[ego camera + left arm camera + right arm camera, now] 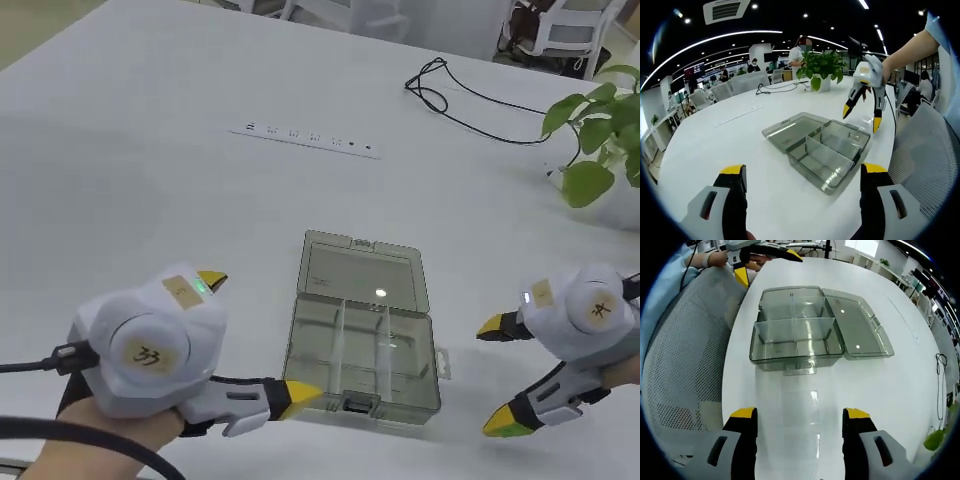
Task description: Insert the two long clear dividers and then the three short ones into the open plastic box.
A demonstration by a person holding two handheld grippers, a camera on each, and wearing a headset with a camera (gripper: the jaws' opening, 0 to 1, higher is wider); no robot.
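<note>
The open plastic box [360, 350] of smoky clear plastic sits at the table's near middle, its lid [365, 272] lying flat behind it. Clear walls split the inside [792, 335] into compartments. Clear divider pieces [801, 407] lie flat on the table in front of my right gripper [800, 413], and one [442, 364] lies by the box's right side. My right gripper [495, 376] hovers open to the right of the box, holding nothing. Left of the box, my left gripper [255, 337] is open and empty, with the box [822, 150] ahead of its own jaws [802, 170].
A white power strip [305, 138] lies farther back on the white table [150, 180]. A black cable [450, 95] and a potted plant [600, 130] are at the back right. A mesh chair [685, 350] stands by the table's near edge.
</note>
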